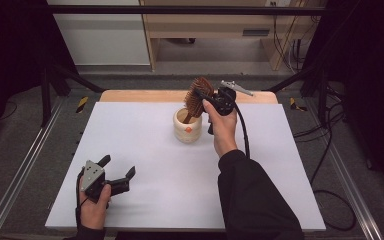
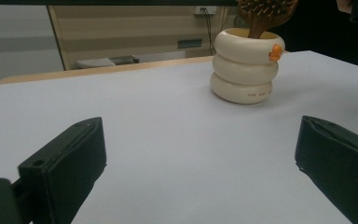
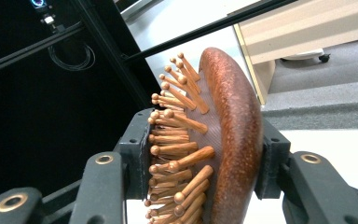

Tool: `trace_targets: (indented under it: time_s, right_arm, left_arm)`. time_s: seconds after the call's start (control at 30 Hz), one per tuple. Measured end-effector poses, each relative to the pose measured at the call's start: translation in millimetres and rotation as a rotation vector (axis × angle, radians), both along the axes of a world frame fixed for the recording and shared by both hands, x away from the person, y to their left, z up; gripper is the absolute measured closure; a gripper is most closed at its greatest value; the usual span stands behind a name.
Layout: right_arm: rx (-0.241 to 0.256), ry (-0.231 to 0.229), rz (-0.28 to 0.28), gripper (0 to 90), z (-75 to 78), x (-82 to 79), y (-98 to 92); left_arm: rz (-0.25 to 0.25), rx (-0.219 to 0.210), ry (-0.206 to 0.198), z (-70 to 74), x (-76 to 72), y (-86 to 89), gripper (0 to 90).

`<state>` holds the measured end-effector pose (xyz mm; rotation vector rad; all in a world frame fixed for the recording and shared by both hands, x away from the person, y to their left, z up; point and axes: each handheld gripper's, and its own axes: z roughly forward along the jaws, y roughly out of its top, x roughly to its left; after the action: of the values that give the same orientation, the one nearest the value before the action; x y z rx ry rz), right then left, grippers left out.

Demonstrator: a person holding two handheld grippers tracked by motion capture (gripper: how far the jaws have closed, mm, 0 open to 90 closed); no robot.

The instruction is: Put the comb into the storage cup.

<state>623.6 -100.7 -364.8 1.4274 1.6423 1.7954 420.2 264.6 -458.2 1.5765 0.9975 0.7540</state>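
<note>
The right gripper (image 1: 211,95) is seen in the high view raised over the far middle of the table (image 1: 145,150), held by the right hand (image 1: 223,127). Its jaws are closed on the head of a wooden brush (image 1: 198,96). In the right gripper view the grip is shown closely: the brush (image 3: 223,140) is clamped between the two pads, one pad pressed against the pegs (image 3: 177,140) and the other against the smooth rounded back. The brush is held tilted, and its lower end is sunk inside a cream cup (image 1: 188,126) that stands just beside the right hand, on the left of it in the high view. The cup is built of stacked rings, and a small orange mark is carried on its side.

The left gripper (image 1: 116,172) is seen resting near the front left corner of the table, held by the left hand (image 1: 95,205). Its jaws are spread wide and nothing is held between them. In the left gripper view the cup (image 2: 245,67) is seen well apart from it, across bare white tabletop (image 2: 168,140), with the brush (image 2: 263,14) rising from its mouth.
</note>
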Motion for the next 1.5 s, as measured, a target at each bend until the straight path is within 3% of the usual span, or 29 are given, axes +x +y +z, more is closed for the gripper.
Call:
trace_targets:
  time_s: [0.17, 1.5]
  right_arm:
    - [-0.003, 0.007, -0.019, 49.9, -3.1, 0.3, -1.8]
    - [0.045, 0.05, -0.023, 49.5, -13.3, 5.6, -4.5]
  left_arm:
    - [-0.003, 0.0, 0.0, -0.1, 0.3, 0.1, 1.9]
    - [-0.009, 0.0, 0.003, -0.8, 1.0, -1.2, 1.9]
